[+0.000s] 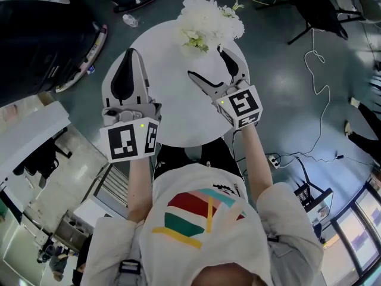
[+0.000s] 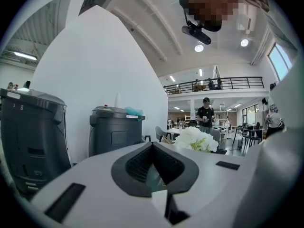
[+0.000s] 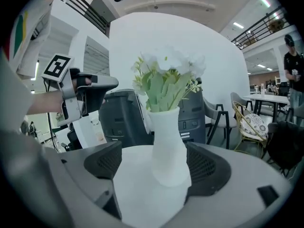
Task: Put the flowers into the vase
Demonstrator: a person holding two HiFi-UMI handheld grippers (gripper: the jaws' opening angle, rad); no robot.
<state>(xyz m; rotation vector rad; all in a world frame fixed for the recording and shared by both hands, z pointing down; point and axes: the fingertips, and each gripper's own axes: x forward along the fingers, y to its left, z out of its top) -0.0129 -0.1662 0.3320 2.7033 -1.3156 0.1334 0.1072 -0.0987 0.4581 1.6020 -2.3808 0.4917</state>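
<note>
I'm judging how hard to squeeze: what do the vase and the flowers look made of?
Curved white vase: matte, opaque, evenly white, likely ceramic or plastic; can't tell which. White flowers with green leaves: flat, uniformly pale leaves suggest artificial fabric or plastic, uncertain.

The table top [image 1: 172, 103] is left bare between the left gripper [image 1: 132, 53] and the right gripper [image 1: 206, 61] — room for passage there. The far edge is blocked by the vase [image 3: 168, 146] and its flowers [image 1: 209, 22], flanked by the right gripper's spread jaws.
</note>
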